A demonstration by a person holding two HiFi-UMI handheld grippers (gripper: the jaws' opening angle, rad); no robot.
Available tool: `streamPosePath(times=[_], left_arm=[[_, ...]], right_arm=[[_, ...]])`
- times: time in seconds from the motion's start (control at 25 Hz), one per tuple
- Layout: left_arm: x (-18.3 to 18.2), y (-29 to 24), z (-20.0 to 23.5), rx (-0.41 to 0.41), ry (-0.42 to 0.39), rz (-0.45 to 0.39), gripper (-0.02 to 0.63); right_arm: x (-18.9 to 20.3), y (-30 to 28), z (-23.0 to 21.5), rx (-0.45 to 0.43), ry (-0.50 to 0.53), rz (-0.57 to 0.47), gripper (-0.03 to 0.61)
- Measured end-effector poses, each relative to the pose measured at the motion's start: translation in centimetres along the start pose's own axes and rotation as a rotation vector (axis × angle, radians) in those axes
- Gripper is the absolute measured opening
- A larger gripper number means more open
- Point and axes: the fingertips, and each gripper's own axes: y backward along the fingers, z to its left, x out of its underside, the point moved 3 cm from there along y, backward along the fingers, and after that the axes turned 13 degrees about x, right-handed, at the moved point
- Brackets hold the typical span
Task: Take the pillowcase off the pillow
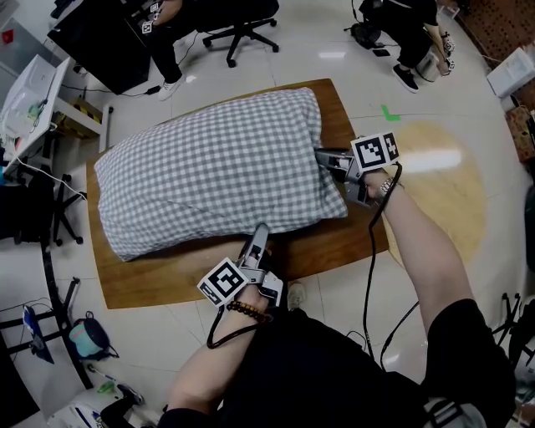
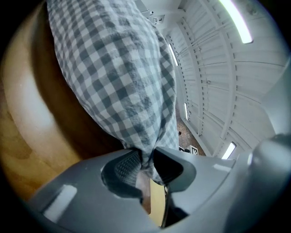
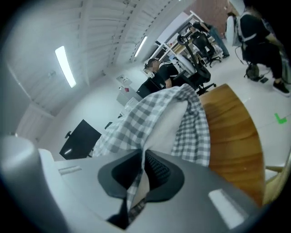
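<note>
A pillow in a grey-and-white checked pillowcase (image 1: 217, 167) lies across a wooden table (image 1: 167, 280). My left gripper (image 1: 257, 234) is at the pillow's near long edge. In the left gripper view it is shut on a gathered fold of the pillowcase (image 2: 118, 68), and the cloth runs down between the left gripper's (image 2: 145, 161) pads. My right gripper (image 1: 322, 159) is at the pillow's right end. There the right gripper (image 3: 142, 159) pinches the checked hem (image 3: 150, 113), and the open end shows the white pillow (image 3: 170, 123) inside.
The table's bare wood shows along the near edge and the right end (image 3: 236, 132). Around it stand an office chair (image 1: 242, 25), a black screen (image 1: 100, 42), a white desk (image 1: 29, 100) at left and a pale round floor patch (image 1: 443, 184). A person (image 1: 410, 33) sits at the far right.
</note>
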Motion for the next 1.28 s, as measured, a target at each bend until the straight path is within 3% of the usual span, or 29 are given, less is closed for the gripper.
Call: streamPosePath(times=[0.2, 0.48, 0.68, 0.8, 0.92, 1.0, 1.08, 1.2, 1.28], left_arm=[[-0.2, 1.5, -0.8, 0.006, -0.011, -0.027, 0.050], [0.5, 2.6, -1.2, -0.001, -0.017, -0.051, 0.026], [0.3, 2.9, -0.5, -0.023, -0.001, -0.046, 0.026], [0.3, 2.9, -0.6, -0.029, 0.003, -0.043, 0.026], [1.1, 3.4, -0.7, -0.097, 0.053, -0.042, 0.026], [0.6, 2.8, -0.7, -0.040, 0.008, -0.033, 0.026], [0.5, 2.6, -0.6, -0.020, -0.007, -0.026, 0.026], [1.2, 3.0, -0.5, -0.102, 0.053, -0.025, 0.026], [0.9, 2.1, -0.6, -0.042, 0.015, -0.015, 0.026]], right_arm=[[-0.7, 1.9, 0.7, 0.089, 0.087, -0.061, 0.021], [0.9, 2.7, 1.1, 0.042, 0.038, -0.060, 0.038], [1.1, 3.2, 0.2, 0.037, -0.040, -0.093, 0.142], [0.8, 4.4, -1.4, 0.083, -0.072, -0.132, 0.143], [0.7, 5.3, -3.5, 0.136, -0.106, -0.167, 0.143], [0.9, 5.2, -5.0, 0.181, -0.129, -0.174, 0.143], [1.3, 4.6, -6.4, 0.233, -0.139, -0.156, 0.142], [2.2, 3.0, -7.9, 0.303, -0.098, -0.080, 0.141], [2.6, 1.8, -8.3, 0.313, -0.060, -0.033, 0.141]])
